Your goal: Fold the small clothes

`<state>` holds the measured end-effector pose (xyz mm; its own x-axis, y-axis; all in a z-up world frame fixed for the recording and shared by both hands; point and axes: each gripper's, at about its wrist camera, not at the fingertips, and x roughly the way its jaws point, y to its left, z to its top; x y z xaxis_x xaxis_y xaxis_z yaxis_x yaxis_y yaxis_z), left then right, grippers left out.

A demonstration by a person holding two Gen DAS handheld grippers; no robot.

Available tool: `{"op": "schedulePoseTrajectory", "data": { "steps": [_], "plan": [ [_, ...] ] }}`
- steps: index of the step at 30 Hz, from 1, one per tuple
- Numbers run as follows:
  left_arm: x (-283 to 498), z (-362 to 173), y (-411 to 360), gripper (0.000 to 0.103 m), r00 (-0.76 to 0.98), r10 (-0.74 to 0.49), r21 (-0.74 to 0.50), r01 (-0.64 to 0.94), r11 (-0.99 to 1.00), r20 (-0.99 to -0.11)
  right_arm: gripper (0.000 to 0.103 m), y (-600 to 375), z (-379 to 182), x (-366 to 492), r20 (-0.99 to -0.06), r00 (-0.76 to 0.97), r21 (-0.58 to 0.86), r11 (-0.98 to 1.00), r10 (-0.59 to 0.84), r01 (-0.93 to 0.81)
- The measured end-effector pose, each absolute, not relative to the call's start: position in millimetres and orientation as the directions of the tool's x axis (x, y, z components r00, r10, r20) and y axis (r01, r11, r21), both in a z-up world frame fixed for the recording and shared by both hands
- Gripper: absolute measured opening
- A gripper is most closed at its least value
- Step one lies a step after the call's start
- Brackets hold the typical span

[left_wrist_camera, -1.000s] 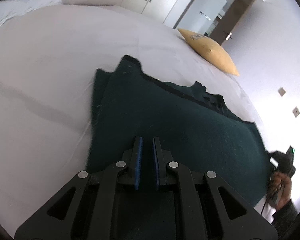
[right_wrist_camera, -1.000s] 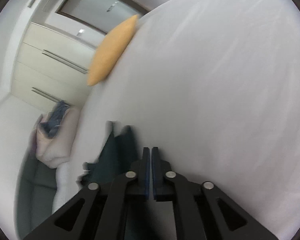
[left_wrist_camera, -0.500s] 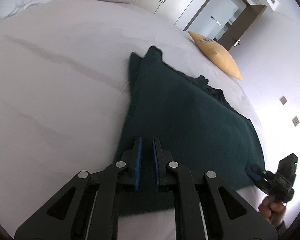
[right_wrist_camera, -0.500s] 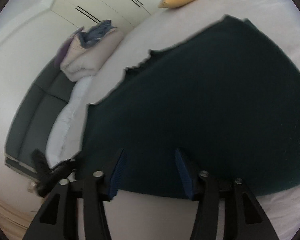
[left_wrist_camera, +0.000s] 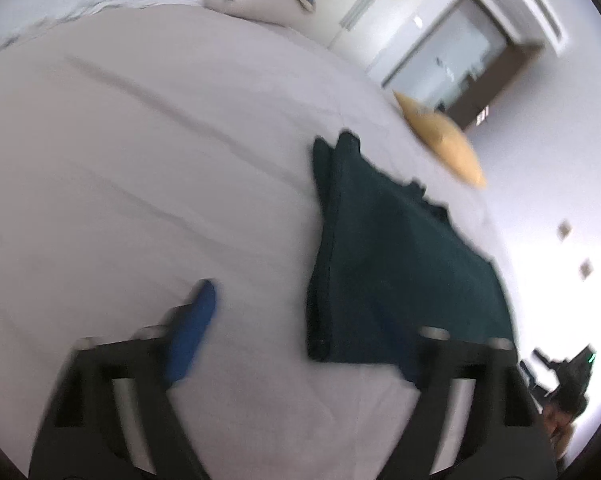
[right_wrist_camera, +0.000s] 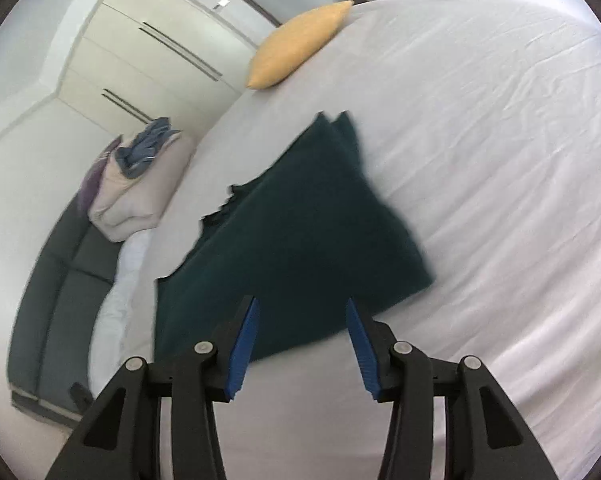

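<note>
A dark green garment (left_wrist_camera: 396, 272) lies folded flat on the white bed sheet (left_wrist_camera: 140, 184); it also shows in the right wrist view (right_wrist_camera: 296, 240). My left gripper (left_wrist_camera: 308, 332) is open wide and empty, just short of the garment's near edge. My right gripper (right_wrist_camera: 302, 332) is open and empty, its blue pads (right_wrist_camera: 242, 340) at the garment's near edge. Neither gripper holds the cloth. The right gripper shows at the lower right of the left wrist view (left_wrist_camera: 560, 372).
A yellow pillow (right_wrist_camera: 296, 46) lies at the far end of the bed. A pile of bedding with blue clothes (right_wrist_camera: 140, 168) sits at the bed's side, above a dark sofa (right_wrist_camera: 60, 292). Wardrobe doors (right_wrist_camera: 140, 60) stand behind.
Both grippers have let go of the garment and opened. The left gripper went from shut to wide open and pulled back; the garment now lies flat on the bed.
</note>
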<state>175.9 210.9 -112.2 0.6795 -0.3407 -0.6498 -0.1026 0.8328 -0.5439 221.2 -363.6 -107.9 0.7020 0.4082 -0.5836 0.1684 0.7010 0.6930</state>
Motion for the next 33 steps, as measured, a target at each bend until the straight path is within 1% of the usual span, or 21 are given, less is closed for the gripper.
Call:
{"op": "schedulePoseTrajectory", "data": {
  "steps": [2, 4, 6, 8, 13, 17, 20, 22, 25, 27, 29, 30, 31, 33],
  "plan": [
    [179, -115, 213, 0.082, 0.644, -0.406, -0.594, -0.095, 0.799, -0.648, 0.049, -338, -103, 232, -0.562, 0.693, 0.71, 0.693, 0.451, 0.125],
    [188, -123, 207, 0.082, 0.579, -0.502, -0.652, -0.07, 0.755, -0.642, 0.049, -319, -101, 241, -0.541, 0.678, 0.728, 0.681, 0.497, 0.082],
    [202, -126, 199, 0.082, 0.542, -0.545, -0.668, -0.04, 0.743, -0.639, 0.049, -307, -101, 246, -0.52, 0.663, 0.749, 0.66, 0.539, 0.051],
    [217, -130, 197, 0.082, 0.523, -0.578, -0.691, -0.029, 0.722, -0.626, 0.049, -295, -101, 252, -0.506, 0.649, 0.764, 0.644, 0.568, 0.031],
    [263, -143, 201, 0.082, 0.443, -0.641, -0.73, -0.047, 0.682, -0.627, 0.049, -279, -98, 263, -0.489, 0.622, 0.776, 0.63, 0.611, -0.008],
    [288, -150, 200, 0.081, 0.406, -0.695, -0.774, -0.051, 0.631, -0.594, 0.049, -269, -95, 278, -0.472, 0.602, 0.789, 0.613, 0.644, -0.036],
    [296, -152, 198, 0.08, 0.396, -0.723, -0.799, -0.05, 0.599, -0.566, 0.049, -257, -94, 294, -0.461, 0.577, 0.801, 0.597, 0.674, -0.056],
    [297, -154, 195, 0.08, 0.366, -0.765, -0.829, -0.033, 0.559, -0.53, 0.049, -245, -93, 308, -0.461, 0.549, 0.805, 0.589, 0.697, -0.072],
    [299, -155, 193, 0.08, 0.35, -0.775, -0.832, -0.026, 0.554, -0.527, 0.049, -224, -91, 330, -0.464, 0.504, 0.805, 0.584, 0.729, -0.104],
    [302, -157, 192, 0.08, 0.344, -0.793, -0.853, -0.046, 0.52, -0.503, 0.049, -211, -95, 344, -0.477, 0.473, 0.807, 0.583, 0.741, -0.099],
    [302, -160, 193, 0.068, 0.336, -0.811, -0.872, -0.069, 0.485, -0.478, 0.049, -202, -100, 354, -0.481, 0.45, 0.813, 0.575, 0.752, -0.091],
    [303, -162, 192, 0.055, 0.328, -0.813, -0.872, -0.083, 0.483, -0.481, 0.049, -195, -103, 360, -0.486, 0.441, 0.814, 0.574, 0.755, -0.085],
    [303, -164, 190, 0.045, 0.317, -0.812, -0.868, -0.091, 0.488, -0.49, 0.049, -191, -104, 364, -0.491, 0.434, 0.813, 0.576, 0.755, -0.083],
    [301, -166, 189, 0.041, 0.298, -0.805, -0.856, -0.101, 0.507, -0.512, 0.049, -181, -108, 372, -0.491, 0.414, 0.817, 0.57, 0.767, -0.086]
  ]
}}
